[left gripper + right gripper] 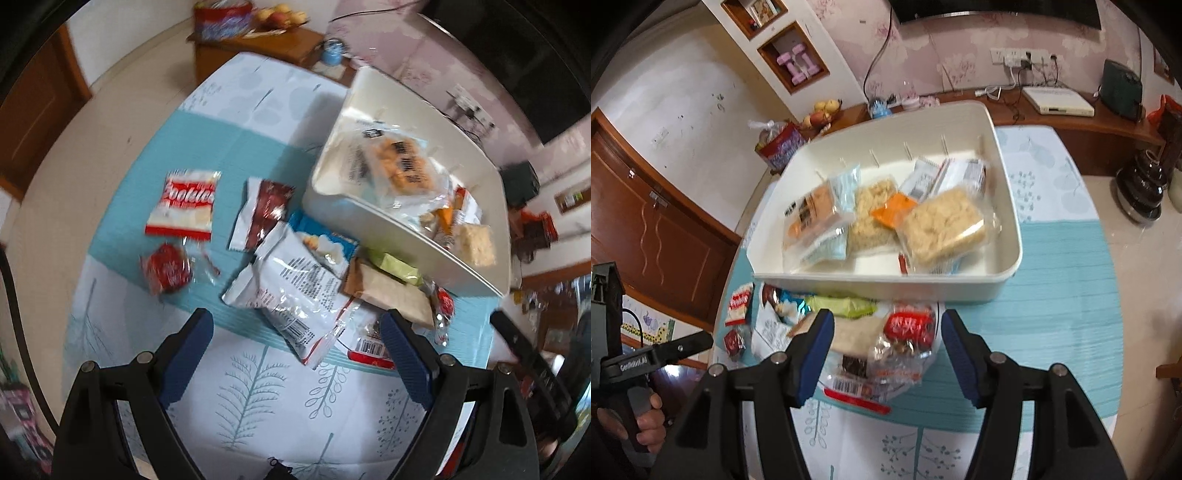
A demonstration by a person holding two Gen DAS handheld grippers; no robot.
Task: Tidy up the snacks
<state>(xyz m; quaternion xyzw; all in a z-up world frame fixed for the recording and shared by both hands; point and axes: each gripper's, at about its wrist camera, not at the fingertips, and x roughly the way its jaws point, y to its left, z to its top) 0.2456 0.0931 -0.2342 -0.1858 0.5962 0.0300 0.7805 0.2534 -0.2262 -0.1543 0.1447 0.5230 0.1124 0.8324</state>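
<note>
Right gripper point(888, 350) | we are hanging open-jawed, nothing pinched, over the clear red-label snack pack point(905, 341) at lower centre, which sits between the pads | white bin point(886, 286) lying just above it in frame | left gripper point(297, 352) also gaping empty over the white chip bag point(291, 291), farther from the bin.

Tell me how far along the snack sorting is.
Partly done. The white bin already holds several packets, among them a rice cake. Nothing is gripped: the left gripper and right gripper both hang open over the loose pile. Left on the tablecloth: the red-and-white bag, the round red snack and others.
</note>
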